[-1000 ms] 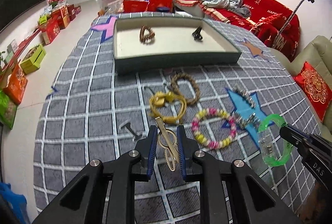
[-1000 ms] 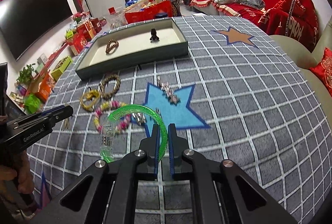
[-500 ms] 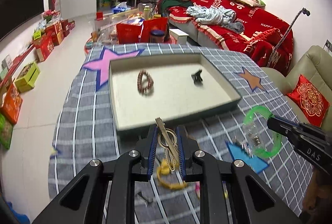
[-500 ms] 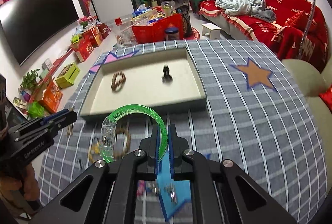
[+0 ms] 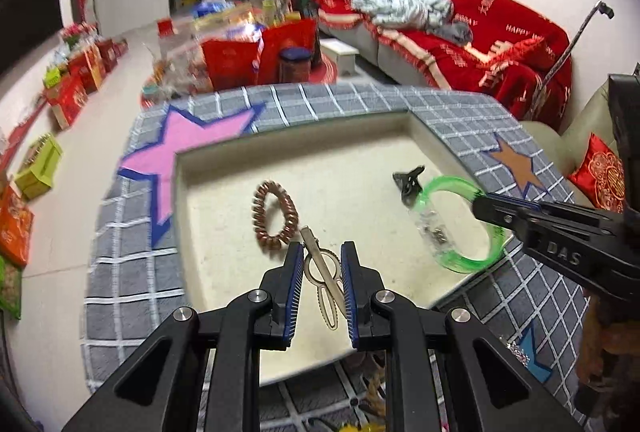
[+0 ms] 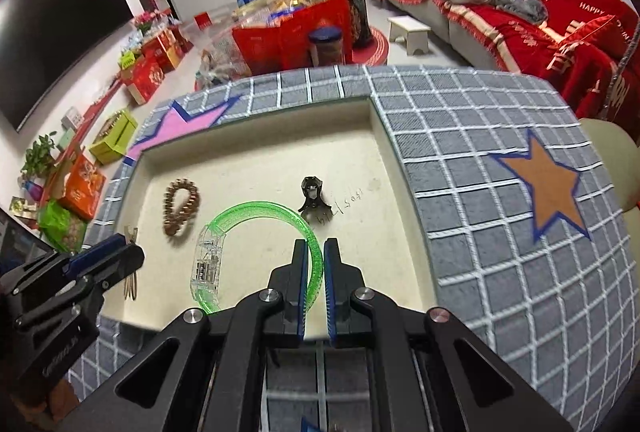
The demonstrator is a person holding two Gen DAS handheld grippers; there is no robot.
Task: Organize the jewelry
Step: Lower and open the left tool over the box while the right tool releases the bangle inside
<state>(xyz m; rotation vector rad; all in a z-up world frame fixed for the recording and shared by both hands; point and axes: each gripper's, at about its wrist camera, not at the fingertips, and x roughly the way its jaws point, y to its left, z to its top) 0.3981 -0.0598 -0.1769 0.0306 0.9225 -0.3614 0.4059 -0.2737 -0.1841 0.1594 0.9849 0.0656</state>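
My left gripper (image 5: 320, 252) is shut on a gold metal hair clip (image 5: 323, 280) and hangs over the near part of the cream tray (image 5: 224, 280). My right gripper (image 6: 316, 246) is shut on a clear green bangle (image 6: 256, 210), held above the tray's (image 6: 404, 252) near right side; the bangle (image 5: 460, 228) shows in the left wrist view too. Inside the tray lie a brown bead bracelet (image 5: 274, 214) (image 6: 180, 206) and a small black claw clip (image 5: 408, 182) (image 6: 314, 194). The left gripper (image 6: 108, 256) shows at the left of the right wrist view.
The tray sits on a grey checked cloth with stars (image 6: 500, 160) over a table. A few more pieces of jewelry (image 5: 372, 388) lie on the cloth below the left gripper, mostly hidden. Red boxes (image 6: 304, 28) and a red-covered sofa (image 5: 500, 40) stand beyond the table.
Both grippers have moved forward from above the loose jewelry on the cloth to above the tray, each still holding its piece. The tray now fills the middle of both views.
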